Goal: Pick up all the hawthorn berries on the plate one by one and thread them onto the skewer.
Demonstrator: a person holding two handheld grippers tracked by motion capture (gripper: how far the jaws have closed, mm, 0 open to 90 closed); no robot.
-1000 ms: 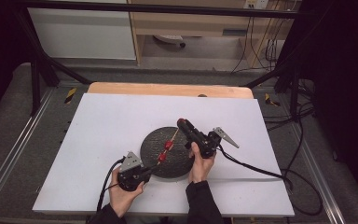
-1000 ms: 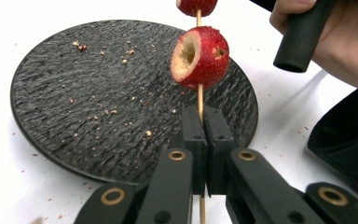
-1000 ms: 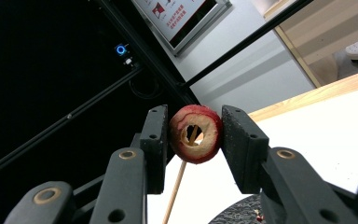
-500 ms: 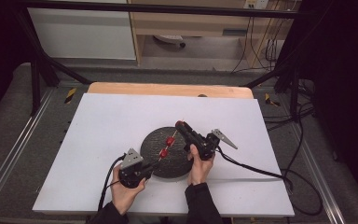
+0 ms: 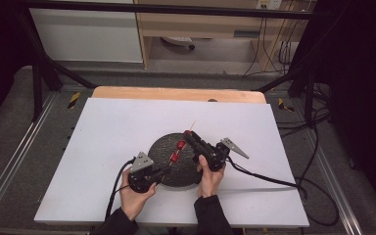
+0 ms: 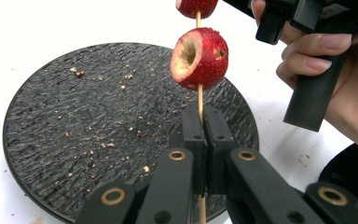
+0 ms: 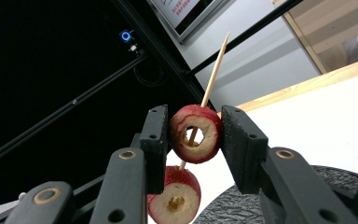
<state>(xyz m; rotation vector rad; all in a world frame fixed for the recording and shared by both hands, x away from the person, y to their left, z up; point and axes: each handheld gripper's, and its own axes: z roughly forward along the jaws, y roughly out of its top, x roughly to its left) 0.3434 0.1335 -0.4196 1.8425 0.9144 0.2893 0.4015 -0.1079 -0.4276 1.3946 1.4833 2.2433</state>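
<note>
A thin wooden skewer (image 6: 199, 95) rises over a round black plate (image 5: 159, 147). My left gripper (image 6: 204, 116) is shut on the skewer's lower end, near the plate's front rim in the high view (image 5: 165, 170). A cored red fruit (image 6: 199, 58) sits on the stick just above these jaws, with another red fruit (image 6: 196, 5) higher up. My right gripper (image 7: 194, 125) is shut on the top red fruit (image 7: 196, 133), a hollow ring threaded by the skewer (image 7: 216, 60), whose pointed tip sticks out beyond. A second cored fruit (image 7: 175, 196) hangs below it. In the high view the right gripper (image 5: 188, 133) reaches over the plate.
The plate (image 6: 74, 130) carries small crumbs and lies on a white sheet (image 5: 107, 132) covering a wooden table (image 5: 176, 93). Black cables (image 5: 269, 178) trail off to the right. A dark frame (image 5: 39, 73) and metal rails surround the table.
The left gripper has edged slightly right toward the plate, still holding the skewer. The right gripper has shifted a little along the stick with the top fruit.
</note>
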